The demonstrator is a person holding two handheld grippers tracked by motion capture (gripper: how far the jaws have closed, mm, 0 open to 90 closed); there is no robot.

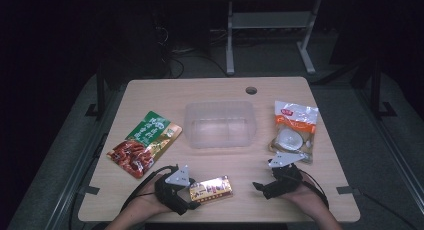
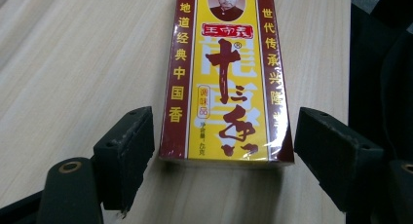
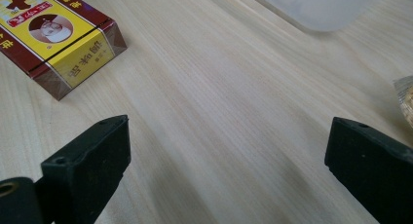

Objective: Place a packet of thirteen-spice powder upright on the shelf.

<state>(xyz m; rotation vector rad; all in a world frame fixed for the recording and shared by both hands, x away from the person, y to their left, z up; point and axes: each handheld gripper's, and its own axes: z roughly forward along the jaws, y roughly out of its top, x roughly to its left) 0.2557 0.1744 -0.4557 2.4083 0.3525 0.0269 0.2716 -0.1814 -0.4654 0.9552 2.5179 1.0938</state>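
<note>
Desk [image 1: 165, 92] first: pale wood, with a clear tub [image 1: 220, 124] in the middle. A red and green pouch [image 1: 145, 142] lies to its left, an orange-topped bag [image 1: 295, 130] to its right. The box [image 1: 211, 189] lies flat near the front edge, just ahead of the left tongs [image 1: 191, 194].

Seen from the left gripper view, those tongs [image 2: 221, 151] are released, a jaw on each side of the near end of the box [image 2: 226, 78] with a gap on both sides. To my eye the step is a pickup. I would push in a little further so the pads take the long sides squarely, then close evenly; the wrapper looks glossy, so a corner grip might slip.

The right tongs [image 1: 261, 186] are released too, over bare wood, well apart from the box [image 3: 58, 36].

Writing: the box front carries large brown 十三香 on yellow, with 王守义 on a red band under a small portrait, 调味品 in a small frame, 地道经典中国香 down one red edge and 世代传承兴隆 down the other. Print on the pouch and bag is too small to read.
</note>
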